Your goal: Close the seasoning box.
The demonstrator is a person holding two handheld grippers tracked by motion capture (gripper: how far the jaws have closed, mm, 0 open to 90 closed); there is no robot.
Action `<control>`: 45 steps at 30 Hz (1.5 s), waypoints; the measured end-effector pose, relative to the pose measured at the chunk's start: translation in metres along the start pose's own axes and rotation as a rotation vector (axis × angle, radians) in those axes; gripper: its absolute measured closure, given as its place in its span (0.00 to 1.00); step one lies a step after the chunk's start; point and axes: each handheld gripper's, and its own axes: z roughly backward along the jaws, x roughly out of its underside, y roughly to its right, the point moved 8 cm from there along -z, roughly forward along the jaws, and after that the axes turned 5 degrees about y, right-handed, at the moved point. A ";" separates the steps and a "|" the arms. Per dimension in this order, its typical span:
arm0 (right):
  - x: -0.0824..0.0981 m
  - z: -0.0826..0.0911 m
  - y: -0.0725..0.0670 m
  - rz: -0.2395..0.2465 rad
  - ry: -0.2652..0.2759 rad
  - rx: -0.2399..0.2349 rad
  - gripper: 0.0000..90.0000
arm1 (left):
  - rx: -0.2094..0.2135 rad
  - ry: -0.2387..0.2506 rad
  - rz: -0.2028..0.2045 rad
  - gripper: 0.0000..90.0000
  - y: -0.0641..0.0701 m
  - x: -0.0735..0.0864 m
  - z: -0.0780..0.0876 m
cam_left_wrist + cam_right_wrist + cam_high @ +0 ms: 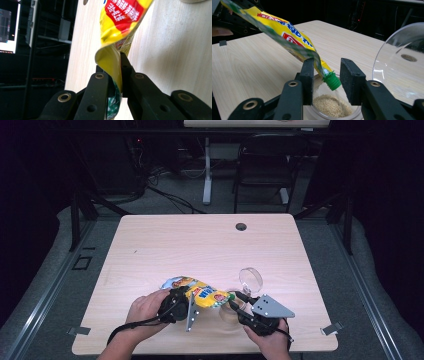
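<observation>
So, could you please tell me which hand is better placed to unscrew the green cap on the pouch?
The right. The right claw stands open with the green cap between its jaws, above the clear jar. The left claw is shut on the yellow pouch at its far end, steadying it.

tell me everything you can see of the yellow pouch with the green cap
The yellow pouch is a soft, glossy foil pack with red label panels and a green screw cap on its spout. The left gripper pinches its flat bottom end and holds it off the table, tilted spout-down. The cap hangs between the open jaws of the right gripper, just above a clear container of pale grains. Whether a jaw touches the pouch there is unclear.
</observation>
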 end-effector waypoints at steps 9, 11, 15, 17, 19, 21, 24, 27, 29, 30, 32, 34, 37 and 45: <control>0.001 0.010 0.004 -0.018 0.014 0.027 0.68 | 0.038 0.018 0.051 0.98 0.001 0.004 -0.002; 0.001 0.012 0.005 -0.029 0.019 0.026 0.68 | 0.043 0.026 0.064 0.99 0.002 0.004 -0.003; 0.002 0.016 0.008 -0.036 0.022 0.047 0.68 | 0.059 0.046 0.095 0.98 0.002 0.006 -0.005; 0.002 0.018 0.010 -0.039 0.028 0.053 0.68 | 0.066 0.052 0.110 0.98 0.003 0.007 -0.006; 0.002 0.019 0.012 -0.051 0.029 0.057 0.68 | 0.075 0.065 0.135 0.99 0.004 0.008 -0.007; 0.002 0.020 0.013 -0.067 0.036 0.061 0.68 | 0.084 0.070 0.151 0.99 0.004 0.010 -0.008; 0.003 0.021 0.014 -0.069 0.033 0.064 0.68 | 0.096 0.082 0.187 0.99 0.003 0.012 -0.010; 0.003 0.021 0.014 -0.073 0.034 0.067 0.68 | 0.106 0.095 0.222 0.99 0.002 0.015 -0.010; 0.004 0.020 0.014 -0.075 0.032 0.067 0.68 | 0.119 0.108 0.258 0.99 0.002 0.017 -0.011; 0.004 0.020 0.014 -0.071 0.027 0.066 0.68 | 0.122 0.110 0.265 0.99 0.002 0.018 -0.011; 0.005 0.020 0.013 -0.072 0.027 0.063 0.68 | 0.135 0.117 0.298 0.99 0.001 0.020 -0.012; 0.005 0.020 0.014 -0.076 0.030 0.067 0.68 | 0.152 0.124 0.322 0.99 0.001 0.023 -0.012; 0.006 0.020 0.015 -0.079 0.026 0.071 0.68 | 0.167 0.130 0.359 0.99 0.001 0.028 -0.012; 0.007 0.019 0.015 -0.081 0.022 0.072 0.68 | 0.201 0.162 0.495 0.99 -0.003 0.044 -0.012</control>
